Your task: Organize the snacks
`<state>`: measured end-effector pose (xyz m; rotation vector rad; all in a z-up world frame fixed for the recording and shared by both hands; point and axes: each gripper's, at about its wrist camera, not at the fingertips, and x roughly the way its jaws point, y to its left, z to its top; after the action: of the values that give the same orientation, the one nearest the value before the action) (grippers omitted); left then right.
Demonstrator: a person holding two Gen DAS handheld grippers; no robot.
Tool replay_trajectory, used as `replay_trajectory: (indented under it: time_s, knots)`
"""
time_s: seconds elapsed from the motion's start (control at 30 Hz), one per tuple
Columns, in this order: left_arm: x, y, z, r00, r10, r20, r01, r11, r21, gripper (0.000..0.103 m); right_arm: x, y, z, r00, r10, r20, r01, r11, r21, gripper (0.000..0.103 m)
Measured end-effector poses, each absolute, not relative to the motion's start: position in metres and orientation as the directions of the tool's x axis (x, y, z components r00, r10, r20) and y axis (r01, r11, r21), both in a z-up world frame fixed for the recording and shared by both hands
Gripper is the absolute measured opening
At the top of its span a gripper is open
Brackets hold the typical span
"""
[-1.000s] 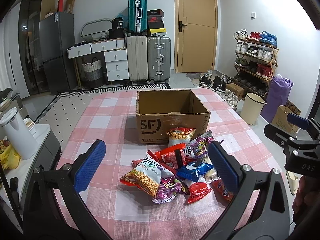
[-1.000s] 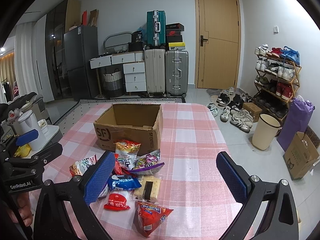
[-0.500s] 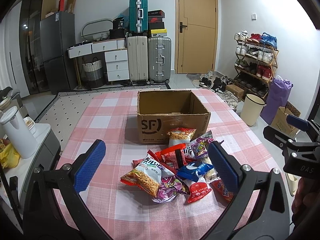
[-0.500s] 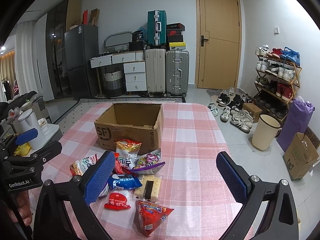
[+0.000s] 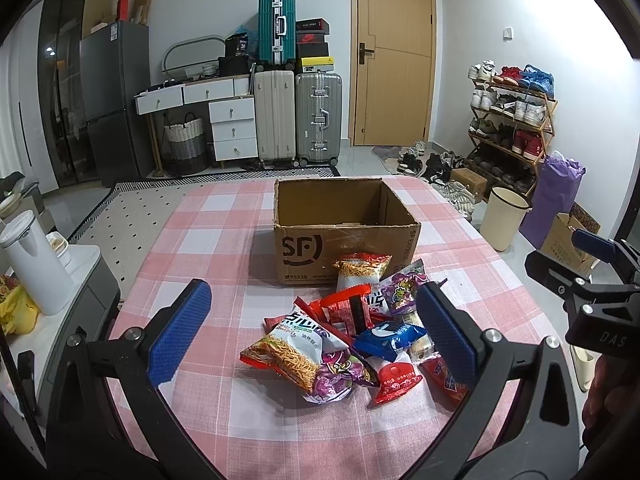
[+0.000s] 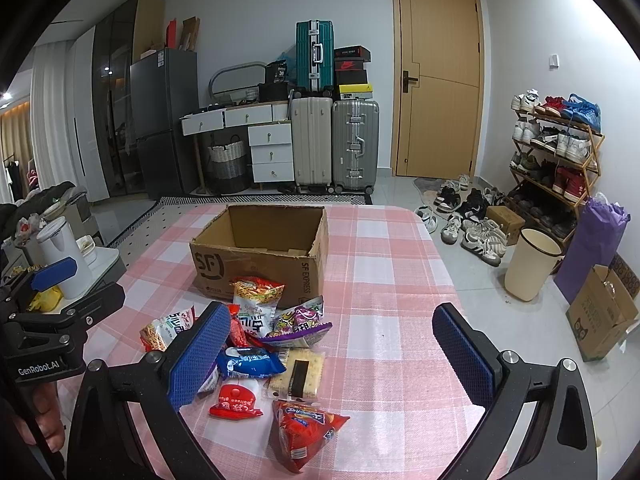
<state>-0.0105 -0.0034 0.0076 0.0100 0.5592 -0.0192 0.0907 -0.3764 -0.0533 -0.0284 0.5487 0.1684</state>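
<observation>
An open cardboard box stands mid-table with nothing visible inside. In front of it lies a pile of several snack packets: a noodle-snack bag, a blue packet, a purple packet, a red packet and a cracker pack. My left gripper hovers open above the near side of the pile. My right gripper is open too, low over the pile's right side, holding nothing.
The table carries a pink checked cloth. A white kettle stands on a side unit at the left. On the floor to the right are a cream bin, a purple bag, a shoe rack and a carton.
Both views have shifted very slightly; the box and snacks lie as before, and both grippers stay open.
</observation>
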Motion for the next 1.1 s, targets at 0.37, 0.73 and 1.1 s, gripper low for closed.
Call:
replay_trajectory:
  time_s: [0.37, 0.73, 1.1]
  knots:
    - [-0.012, -0.003, 0.007, 0.847, -0.016, -0.531, 0.021, 1.000, 0.002, 0.102, 0.091, -0.377, -0.054, 0.839, 0.154, -0.522, -0.169, 0.985, 0.019, 0.103]
    - [-0.015, -0.001, 0.001, 0.842, -0.016, -0.540, 0.013, 1.000, -0.011, 0.102, 0.088, -0.367, -0.075, 0.815, 0.198, -0.544, -0.217, 0.976, 0.029, 0.103]
    - [-0.005, 0.006, -0.009, 0.834, -0.024, -0.552, 0.005, 0.999, -0.036, 0.102, 0.087, -0.378, -0.104, 0.760, 0.260, -0.596, -0.274, 0.959, 0.069, 0.103]
